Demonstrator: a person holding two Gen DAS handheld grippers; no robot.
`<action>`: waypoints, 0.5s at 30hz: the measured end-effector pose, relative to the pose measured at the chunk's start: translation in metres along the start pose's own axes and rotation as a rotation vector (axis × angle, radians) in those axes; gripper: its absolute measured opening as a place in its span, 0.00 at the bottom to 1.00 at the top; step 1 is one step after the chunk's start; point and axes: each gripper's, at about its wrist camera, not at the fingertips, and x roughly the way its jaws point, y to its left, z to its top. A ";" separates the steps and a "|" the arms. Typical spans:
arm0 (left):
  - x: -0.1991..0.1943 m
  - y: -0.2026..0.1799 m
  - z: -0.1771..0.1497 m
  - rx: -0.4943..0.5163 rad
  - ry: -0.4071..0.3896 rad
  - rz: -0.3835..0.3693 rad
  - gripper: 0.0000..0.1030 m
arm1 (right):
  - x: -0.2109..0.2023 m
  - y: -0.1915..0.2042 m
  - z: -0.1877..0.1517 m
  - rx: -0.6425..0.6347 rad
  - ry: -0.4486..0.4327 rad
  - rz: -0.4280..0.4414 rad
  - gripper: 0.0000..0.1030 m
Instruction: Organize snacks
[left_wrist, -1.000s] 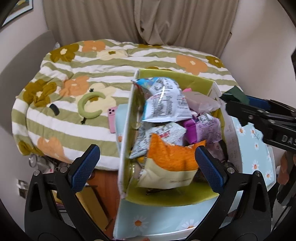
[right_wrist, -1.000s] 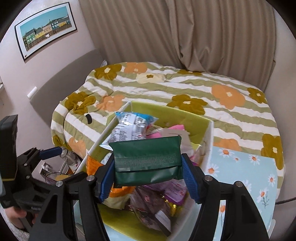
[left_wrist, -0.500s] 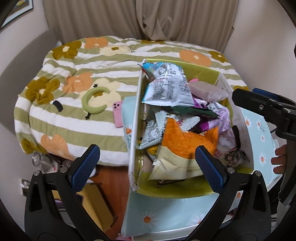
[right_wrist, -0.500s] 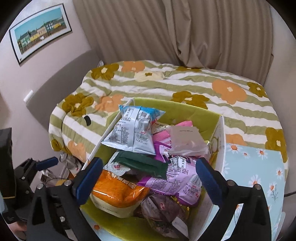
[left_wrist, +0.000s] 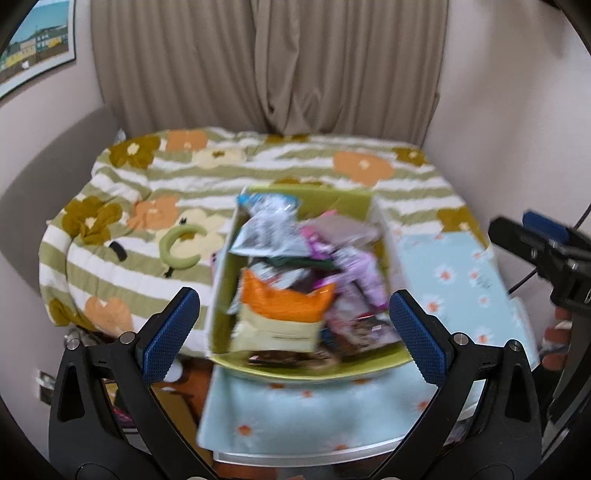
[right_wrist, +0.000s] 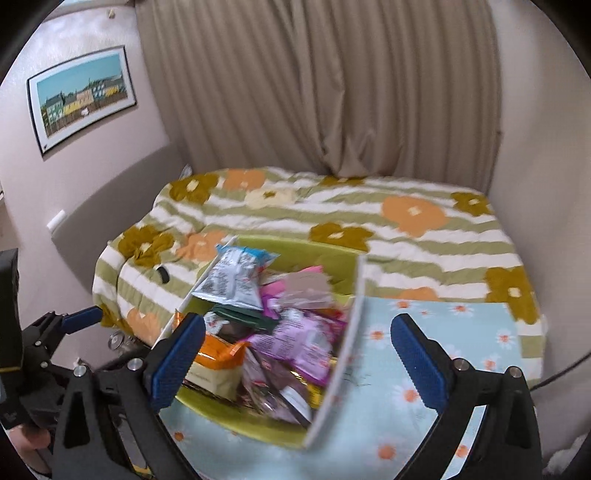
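Observation:
A green-lined snack box (left_wrist: 336, 201) (right_wrist: 295, 247) stands on a light blue daisy cloth, full of packets. On top lie a silver-blue bag (left_wrist: 267, 229) (right_wrist: 232, 282), a dark green pouch (left_wrist: 295, 263) (right_wrist: 245, 317), an orange bag (left_wrist: 284, 299) (right_wrist: 218, 350) and purple packets (left_wrist: 364, 275) (right_wrist: 295, 339). My left gripper (left_wrist: 295, 332) is open and empty, held back from the box's near side. My right gripper (right_wrist: 297, 354) is open and empty above the box's right wall. Both views are blurred.
The daisy-cloth table (left_wrist: 454, 280) (right_wrist: 443, 350) stands against a bed with a striped floral quilt (left_wrist: 147, 221) (right_wrist: 406, 221). A green crescent toy (left_wrist: 181, 245) lies on the quilt. Curtains (right_wrist: 317, 92) and a framed picture (right_wrist: 83, 94) are behind. Clutter lies on the floor at the left (left_wrist: 177, 402).
A second ago my right gripper held the dark green pouch; it opened and the pouch now lies in the box. Both grippers have pulled back and tilted up from the box.

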 end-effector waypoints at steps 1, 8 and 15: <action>-0.011 -0.009 0.000 0.001 -0.023 -0.003 0.99 | -0.017 -0.008 -0.004 0.014 -0.021 -0.026 0.97; -0.068 -0.054 -0.009 0.023 -0.131 -0.008 0.99 | -0.089 -0.041 -0.029 0.044 -0.094 -0.173 0.99; -0.097 -0.082 -0.025 0.041 -0.183 0.006 0.99 | -0.125 -0.064 -0.049 0.078 -0.127 -0.232 0.99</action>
